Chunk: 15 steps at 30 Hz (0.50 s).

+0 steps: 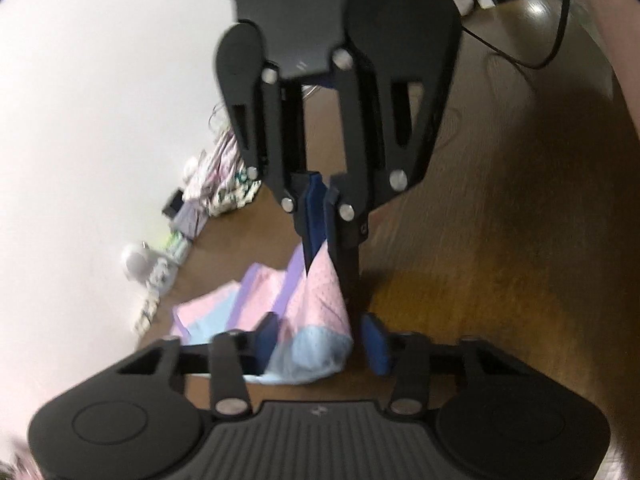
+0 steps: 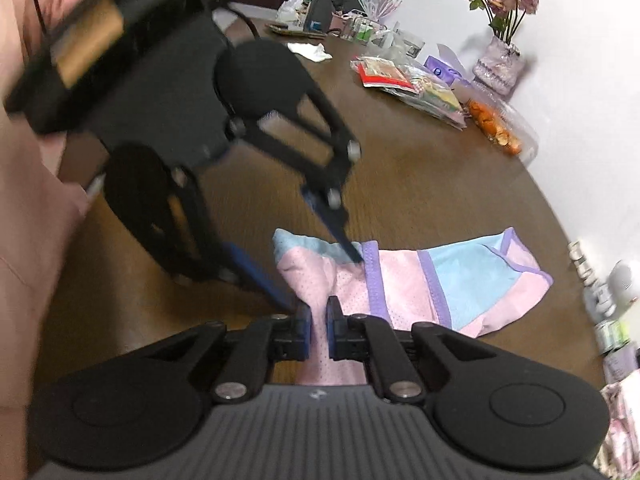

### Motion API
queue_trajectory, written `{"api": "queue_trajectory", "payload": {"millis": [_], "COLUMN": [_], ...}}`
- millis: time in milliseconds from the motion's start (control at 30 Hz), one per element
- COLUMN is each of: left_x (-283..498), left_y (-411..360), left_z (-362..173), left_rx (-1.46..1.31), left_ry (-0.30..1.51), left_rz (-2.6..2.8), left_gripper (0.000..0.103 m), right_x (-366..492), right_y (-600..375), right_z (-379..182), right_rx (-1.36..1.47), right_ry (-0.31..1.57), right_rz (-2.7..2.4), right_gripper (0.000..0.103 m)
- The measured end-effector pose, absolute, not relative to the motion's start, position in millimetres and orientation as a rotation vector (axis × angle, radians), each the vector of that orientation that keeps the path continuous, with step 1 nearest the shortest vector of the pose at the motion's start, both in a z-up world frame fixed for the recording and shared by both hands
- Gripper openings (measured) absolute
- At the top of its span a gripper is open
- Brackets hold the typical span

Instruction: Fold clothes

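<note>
A small mesh garment (image 2: 460, 280) in pink and light blue with purple trim lies partly flat on the brown wooden table (image 2: 420, 184). My right gripper (image 2: 319, 320) is shut on a pink fold at its near end. In the left wrist view the right gripper (image 1: 324, 252) hangs from above and pinches the garment (image 1: 312, 304) up into a peak. My left gripper (image 1: 322, 342) stands open around the bunched blue end, and its right pad (image 1: 376, 348) is clear of the cloth. From the right wrist view the left gripper (image 2: 324, 282) straddles the garment's left corner.
Along the far table edge stand a vase of dried roses (image 2: 500, 60), snack packets (image 2: 408, 84), a clear box of orange pieces (image 2: 496, 128) and a white tissue (image 2: 312, 52). Small bottles (image 2: 600, 300) line the right edge. A pink sleeve (image 2: 32, 240) fills the left.
</note>
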<state>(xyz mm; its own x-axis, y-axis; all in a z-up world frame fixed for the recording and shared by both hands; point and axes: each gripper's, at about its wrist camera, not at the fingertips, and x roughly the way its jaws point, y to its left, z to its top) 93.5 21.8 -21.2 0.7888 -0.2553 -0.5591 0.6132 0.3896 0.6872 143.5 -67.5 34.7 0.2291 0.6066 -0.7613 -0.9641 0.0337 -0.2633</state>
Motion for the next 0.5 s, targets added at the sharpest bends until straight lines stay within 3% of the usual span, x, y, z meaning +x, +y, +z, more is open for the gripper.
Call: {"api": "queue_trajectory", "payload": {"millis": [33, 167, 233, 267, 300, 500], "left_x": [95, 98, 103, 106, 110, 122], "left_y": [19, 18, 24, 28, 31, 44], "left_z": [-21, -14, -8, -6, -3, 8], "left_rx": [1.048, 1.028, 0.955, 0.914, 0.874, 0.748], "left_ry": [0.39, 0.388, 0.419, 0.435, 0.452, 0.504], "left_rz": [-0.584, -0.632, -0.645, -0.651, -0.658, -0.696], "left_gripper": [0.017, 0.009, 0.009, 0.009, 0.009, 0.009], "right_x": [143, 141, 134, 130, 122, 106], "right_y": [-70, -77, -85, -89, -96, -105], "right_z": [38, 46, 46, 45, 41, -1], "right_rx": [-0.857, -0.816, -0.79, -0.789, -0.801, -0.99], "right_ry": [0.526, 0.533, 0.498, 0.456, 0.406, 0.203], "right_rz": [1.302, 1.304, 1.3, 1.281, 1.265, 1.144], "right_gripper": [0.007, 0.009, 0.025, 0.053, 0.064, 0.064]}}
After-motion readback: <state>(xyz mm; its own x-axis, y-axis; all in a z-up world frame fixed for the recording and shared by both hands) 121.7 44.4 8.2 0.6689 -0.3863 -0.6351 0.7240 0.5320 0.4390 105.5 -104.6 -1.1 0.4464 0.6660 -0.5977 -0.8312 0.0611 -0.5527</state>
